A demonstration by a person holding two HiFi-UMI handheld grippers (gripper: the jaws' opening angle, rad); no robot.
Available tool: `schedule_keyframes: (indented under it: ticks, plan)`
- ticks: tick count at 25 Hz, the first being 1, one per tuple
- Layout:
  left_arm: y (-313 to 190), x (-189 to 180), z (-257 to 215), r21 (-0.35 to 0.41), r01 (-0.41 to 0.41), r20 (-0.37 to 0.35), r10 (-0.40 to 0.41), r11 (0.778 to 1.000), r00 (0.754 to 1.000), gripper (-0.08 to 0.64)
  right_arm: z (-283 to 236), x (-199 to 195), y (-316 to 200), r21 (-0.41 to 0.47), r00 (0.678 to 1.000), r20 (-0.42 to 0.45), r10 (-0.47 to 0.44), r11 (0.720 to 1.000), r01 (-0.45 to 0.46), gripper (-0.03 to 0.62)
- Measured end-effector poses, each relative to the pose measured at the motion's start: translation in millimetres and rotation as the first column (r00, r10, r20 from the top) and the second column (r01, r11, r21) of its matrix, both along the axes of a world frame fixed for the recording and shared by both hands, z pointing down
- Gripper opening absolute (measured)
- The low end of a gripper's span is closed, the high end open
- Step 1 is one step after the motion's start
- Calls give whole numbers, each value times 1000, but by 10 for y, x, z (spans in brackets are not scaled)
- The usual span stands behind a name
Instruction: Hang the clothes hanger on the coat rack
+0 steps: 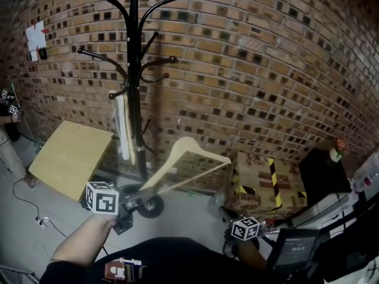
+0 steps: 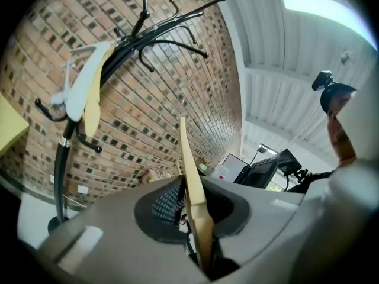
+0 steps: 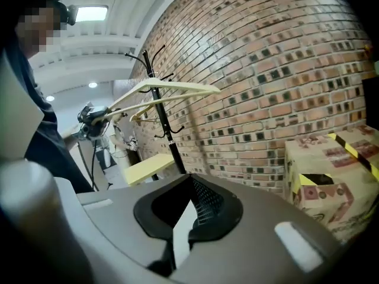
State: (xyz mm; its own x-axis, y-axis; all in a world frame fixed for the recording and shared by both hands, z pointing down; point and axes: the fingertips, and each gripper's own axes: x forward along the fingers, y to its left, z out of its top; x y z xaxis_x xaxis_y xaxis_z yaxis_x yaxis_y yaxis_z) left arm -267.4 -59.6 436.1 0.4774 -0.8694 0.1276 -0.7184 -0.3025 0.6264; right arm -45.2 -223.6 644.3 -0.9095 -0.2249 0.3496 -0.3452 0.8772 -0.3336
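A pale wooden clothes hanger (image 1: pixel 190 157) hangs in the air right of the black coat rack (image 1: pixel 135 70), below its hooks. My left gripper (image 1: pixel 137 193) is shut on the hanger's lower left end. In the left gripper view the wood (image 2: pixel 193 188) stands clamped between the jaws, with the rack (image 2: pixel 127 43) up to the left. A second pale hanger (image 1: pixel 124 132) is hanging on the rack. My right gripper (image 1: pixel 235 222) is low at the right; its jaws (image 3: pixel 182 226) stand slightly apart with nothing between them. It looks at the held hanger (image 3: pixel 172 89) and the rack (image 3: pixel 161 108).
A brick wall (image 1: pixel 266 70) runs behind the rack. A light wooden tabletop (image 1: pixel 71 155) stands left of the rack's base. A cardboard box with yellow-black tape (image 1: pixel 266 182), a black box (image 1: pixel 323 173) and a monitor (image 1: pixel 293 250) are at the right. Another person (image 1: pixel 7 129) stands far left.
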Motion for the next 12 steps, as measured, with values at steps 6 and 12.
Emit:
schedule_keyframes:
  ticks: [6,12]
  plan:
    - [209,-264,-706,99,102,90,-111,990,990,49,-139,-305,-277,35,995,7,-101,994,101,14]
    - [230,-351,-1141,175,191,136,-216,966,967,49,-708,-574,-792,113,985,66,-162,982,153,14]
